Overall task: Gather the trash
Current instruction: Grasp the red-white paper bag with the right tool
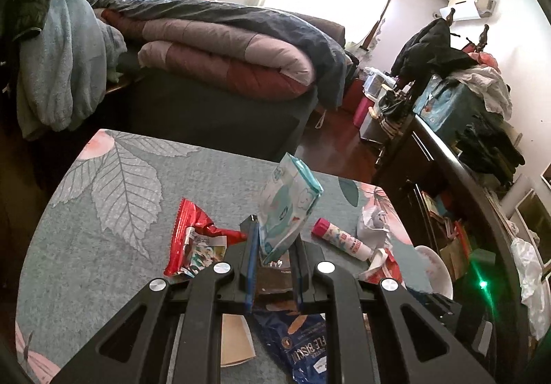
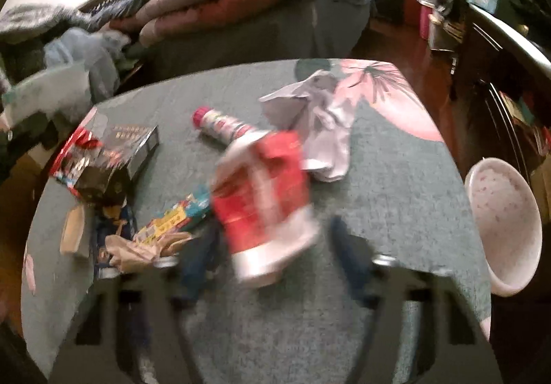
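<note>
My left gripper [image 1: 273,246] is shut on a pale blue wet-wipes packet [image 1: 287,208] and holds it upright above the table. Below it lie a red snack wrapper [image 1: 194,239], a dark box [image 1: 275,284] and a blue biscuit bag [image 1: 303,346]. My right gripper [image 2: 272,246] is open, its blurred fingers on either side of a crushed red and white paper cup [image 2: 268,198] on the table. A pink-capped tube [image 2: 224,124] and crumpled white paper [image 2: 320,129] lie beyond the cup.
The table has a grey-green leaf-print cloth [image 2: 396,194]. A white bowl [image 2: 502,229] sits off its right edge. Colourful wrappers [image 2: 172,219], brown paper [image 2: 137,249] and a dark box [image 2: 137,146] lie at left. A bed with folded quilts [image 1: 224,57] stands behind.
</note>
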Demonstrator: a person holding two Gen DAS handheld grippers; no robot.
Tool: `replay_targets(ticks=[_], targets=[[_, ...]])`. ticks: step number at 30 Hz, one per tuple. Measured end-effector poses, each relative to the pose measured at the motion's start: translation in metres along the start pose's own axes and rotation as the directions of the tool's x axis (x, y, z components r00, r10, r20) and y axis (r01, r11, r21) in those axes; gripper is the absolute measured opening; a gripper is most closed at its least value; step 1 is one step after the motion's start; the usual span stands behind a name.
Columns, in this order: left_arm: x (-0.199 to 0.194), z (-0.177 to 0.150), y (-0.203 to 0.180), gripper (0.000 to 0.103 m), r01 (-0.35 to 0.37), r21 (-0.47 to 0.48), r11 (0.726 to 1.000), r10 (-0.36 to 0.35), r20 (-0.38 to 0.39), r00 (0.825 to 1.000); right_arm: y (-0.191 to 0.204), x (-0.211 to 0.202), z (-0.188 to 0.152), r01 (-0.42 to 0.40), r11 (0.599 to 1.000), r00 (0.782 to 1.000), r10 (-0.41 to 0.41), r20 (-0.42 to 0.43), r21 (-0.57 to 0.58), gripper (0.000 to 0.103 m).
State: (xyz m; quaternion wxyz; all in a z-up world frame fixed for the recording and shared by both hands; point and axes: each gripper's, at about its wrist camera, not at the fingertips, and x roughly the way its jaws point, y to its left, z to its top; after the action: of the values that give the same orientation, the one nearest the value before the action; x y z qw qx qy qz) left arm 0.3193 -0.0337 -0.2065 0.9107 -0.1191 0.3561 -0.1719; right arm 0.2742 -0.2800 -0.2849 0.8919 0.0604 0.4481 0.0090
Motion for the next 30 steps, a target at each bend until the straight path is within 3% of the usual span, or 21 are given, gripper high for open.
replay_targets(ticks=[4, 14, 17, 21, 23, 25, 27, 30], targets=[[-0.006, -0.002, -0.001, 0.016, 0.003, 0.001, 1.0, -0.003, 0.008, 1.0, 0.001, -0.007, -0.003, -0.009, 1.0, 1.0, 0.009, 0.002, -0.012, 0.024], [-0.025, -0.007, -0.013, 0.016, 0.015, 0.009, 1.0, -0.015, 0.029, 0.999, -0.013, -0.047, -0.022, -0.039, 0.999, 0.998, 0.038, 0.05, 0.016, 0.023], [-0.028, -0.008, -0.017, 0.016, 0.021, 0.009, 1.0, -0.022, 0.033, 0.999, -0.021, -0.048, -0.023, -0.037, 0.999, 0.998, 0.035, 0.051, 0.037, 0.027], [-0.03, -0.009, -0.023, 0.016, 0.025, 0.016, 1.0, -0.025, 0.033, 0.999, -0.028, -0.051, -0.024, -0.057, 0.997, 0.997, 0.055, 0.051, 0.048, 0.023], [-0.032, -0.009, -0.025, 0.016, 0.027, 0.022, 0.999, -0.028, 0.036, 0.999, -0.028, -0.053, -0.026, -0.054, 0.998, 0.997, 0.052, 0.049, 0.04, 0.027], [-0.033, -0.009, -0.028, 0.016, 0.031, 0.025, 0.999, -0.032, 0.04, 0.999, -0.03, -0.053, -0.027, -0.05, 0.997, 0.997, 0.047, 0.055, 0.059, 0.047], [-0.034, -0.009, -0.03, 0.016, 0.034, 0.028, 0.999, -0.035, 0.041, 0.999, -0.035, -0.052, -0.027, -0.047, 0.995, 0.997, 0.042, 0.067, 0.085, 0.06], [-0.034, -0.01, -0.031, 0.017, 0.036, 0.033, 0.999, -0.037, 0.04, 0.999, -0.041, -0.045, -0.023, -0.052, 0.992, 0.997, 0.045, 0.065, 0.111, 0.062]])
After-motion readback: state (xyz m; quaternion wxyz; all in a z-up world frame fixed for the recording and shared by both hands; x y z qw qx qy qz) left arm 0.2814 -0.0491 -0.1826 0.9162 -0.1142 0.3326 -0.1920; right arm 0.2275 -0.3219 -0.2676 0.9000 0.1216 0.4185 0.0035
